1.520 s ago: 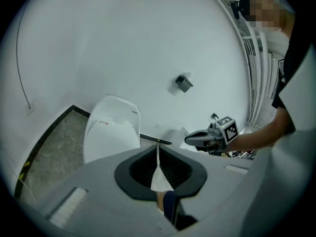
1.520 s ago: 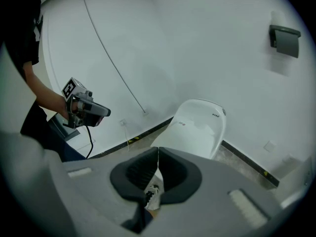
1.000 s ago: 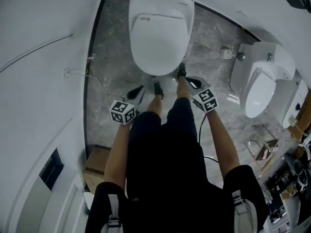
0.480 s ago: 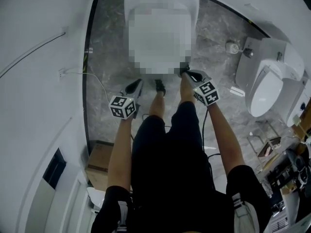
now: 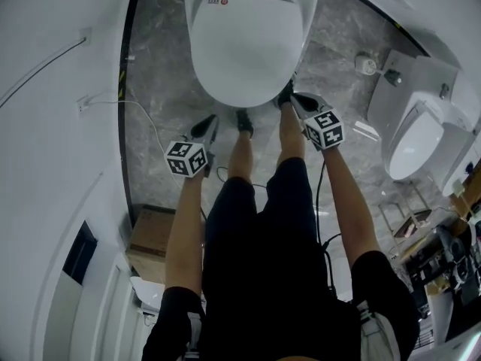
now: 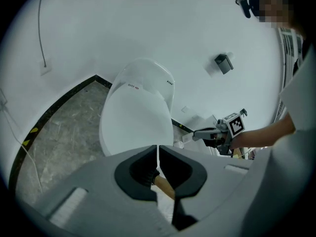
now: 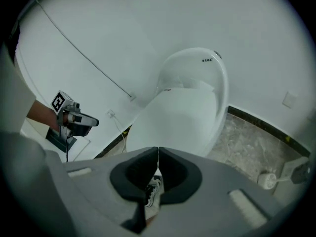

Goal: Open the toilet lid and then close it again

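Toilet lid [image 5: 244, 51] white, glossy, down; left gripper [image 6: 158, 153], right gripper [image 7: 158, 157] fingers together, empty.

The glossy white oval toilet lid [image 5: 244, 47] carries a small red-and-dark label [image 5: 218, 1]. The grey stone floor [image 5: 161, 74] is veined with paler marbling. It is edged by a black skirting strip [image 5: 128, 66] with a short yellow-and-black striped patch [image 5: 120, 75], against a plain white wall [image 5: 52, 126]. The left claw [image 6: 158, 154] and right claw [image 7: 158, 156] are pale grey with black pads [image 6: 133, 172]. Each bears a white marker cube [image 5: 186, 159] printed with black squares. The person's shorts [image 5: 255, 232] are black. The cardboard box [image 5: 154, 239] is brown, and the second porcelain toilet [image 5: 413, 145] is white.
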The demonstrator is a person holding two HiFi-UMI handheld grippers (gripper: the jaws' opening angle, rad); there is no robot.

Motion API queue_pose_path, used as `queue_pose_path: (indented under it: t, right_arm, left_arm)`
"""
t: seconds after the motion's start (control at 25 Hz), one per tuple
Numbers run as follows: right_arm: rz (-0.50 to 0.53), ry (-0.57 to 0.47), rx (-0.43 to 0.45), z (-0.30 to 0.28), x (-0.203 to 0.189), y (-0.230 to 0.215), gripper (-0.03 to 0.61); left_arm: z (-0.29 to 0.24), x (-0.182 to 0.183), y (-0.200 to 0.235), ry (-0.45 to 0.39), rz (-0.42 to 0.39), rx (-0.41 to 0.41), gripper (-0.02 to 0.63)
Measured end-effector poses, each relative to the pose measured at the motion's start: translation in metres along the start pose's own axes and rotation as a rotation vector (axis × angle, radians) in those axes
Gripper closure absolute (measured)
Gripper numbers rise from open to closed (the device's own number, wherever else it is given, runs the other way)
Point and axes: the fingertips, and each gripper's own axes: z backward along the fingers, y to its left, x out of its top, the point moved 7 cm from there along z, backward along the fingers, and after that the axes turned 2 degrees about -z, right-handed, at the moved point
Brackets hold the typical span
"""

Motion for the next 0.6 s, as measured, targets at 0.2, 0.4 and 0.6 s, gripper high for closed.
queue_pose_path:
  t: [0.2, 0.4, 0.6]
  right_arm:
    - [0.007, 0.053, -0.016, -0.015, -0.010, -0.028, 0.574]
    - [0.015, 0.075, -0.011, -0.032, -0.011, -0.046, 0.574]
    - [0.018, 0.085, -0.002, -0.043, -0.015, -0.053, 0.574]
  left_arm:
    - [-0.023, -0.010, 0.015, 0.022, 0.032, 0.013, 0.591]
    - [-0.044, -0.022, 0.031, 0.076, 0.038, 0.022, 0.591]
    - [-0.064, -0.041, 0.046, 0.109, 0.090, 0.042, 0.589]
